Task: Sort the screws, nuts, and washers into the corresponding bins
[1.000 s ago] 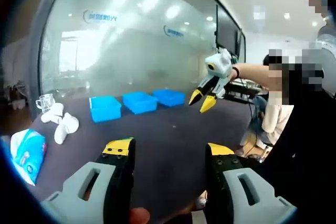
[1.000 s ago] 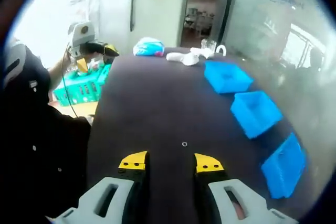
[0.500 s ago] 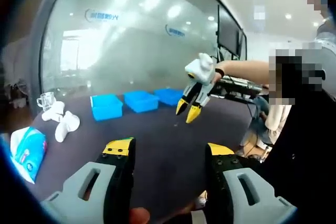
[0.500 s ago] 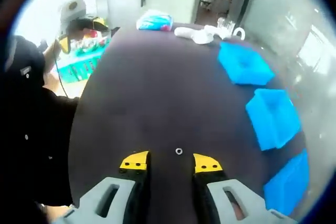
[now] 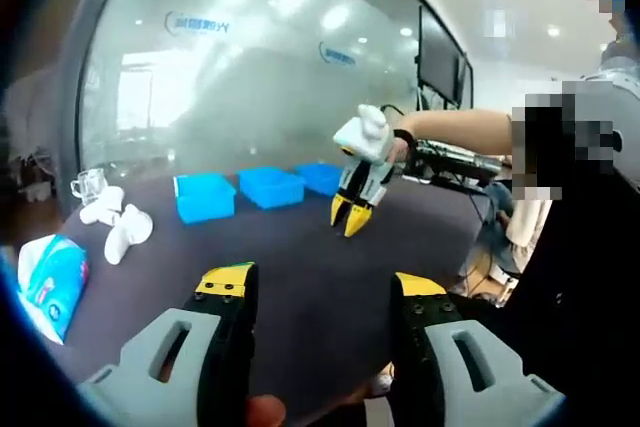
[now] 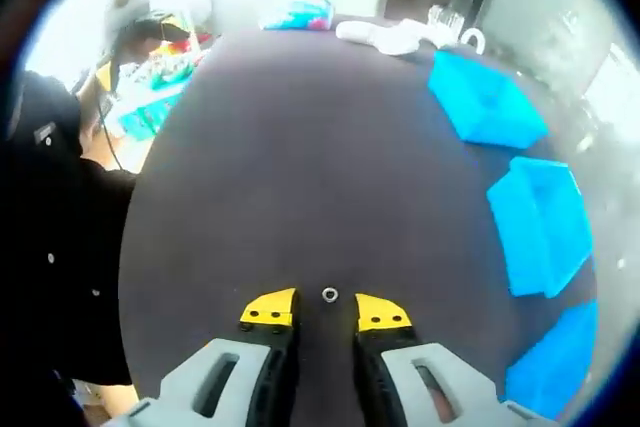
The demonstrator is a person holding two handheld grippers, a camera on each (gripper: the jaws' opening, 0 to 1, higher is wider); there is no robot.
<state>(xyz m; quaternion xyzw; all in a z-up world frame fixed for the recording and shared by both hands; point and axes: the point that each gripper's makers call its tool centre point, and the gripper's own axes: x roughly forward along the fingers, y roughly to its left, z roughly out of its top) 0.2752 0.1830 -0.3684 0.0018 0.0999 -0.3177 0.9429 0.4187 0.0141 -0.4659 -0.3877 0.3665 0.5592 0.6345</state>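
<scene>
small ring washer (image 6: 329, 294) flat on table (image 6: 300, 147), right tool (image 6: 326, 312) tips flanking

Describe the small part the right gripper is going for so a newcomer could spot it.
On the dark table, away from the three blue bins along its edge, look just ahead of the right gripper and its yellow tips. There lies a tiny silvery ring, nut or washer, too small to tell. It is the lone loose piece on that bare stretch.
</scene>
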